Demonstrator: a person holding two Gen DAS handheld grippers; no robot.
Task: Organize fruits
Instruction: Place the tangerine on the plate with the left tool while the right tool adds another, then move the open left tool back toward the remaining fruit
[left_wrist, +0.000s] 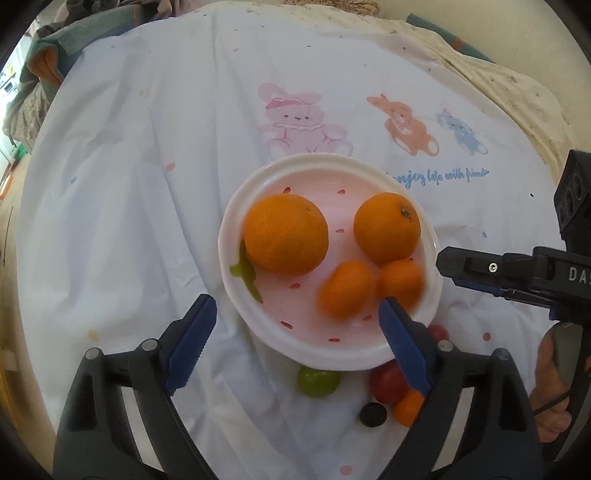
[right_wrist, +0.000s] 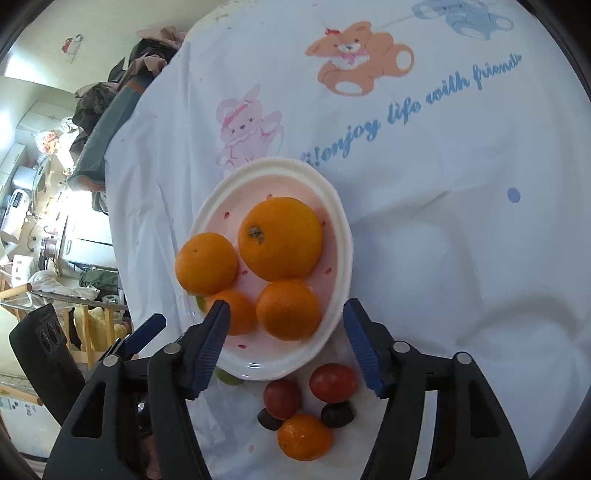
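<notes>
plate (right_wrist: 341, 236): 4 oranges (right_wrist: 280, 238); both tongs (left_wrist: 295, 332) (right_wrist: 286, 343) apart, empty

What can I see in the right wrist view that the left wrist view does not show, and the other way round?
Only the right wrist view shows two dark small fruits beside the loose small orange, and a cluttered room at left. Only the left wrist view shows most of the round green fruit below the plate and the right gripper from the side. Both show the pink plate with four oranges, two red fruits on the cloth, the printed tablecloth, and the left gripper open.
</notes>
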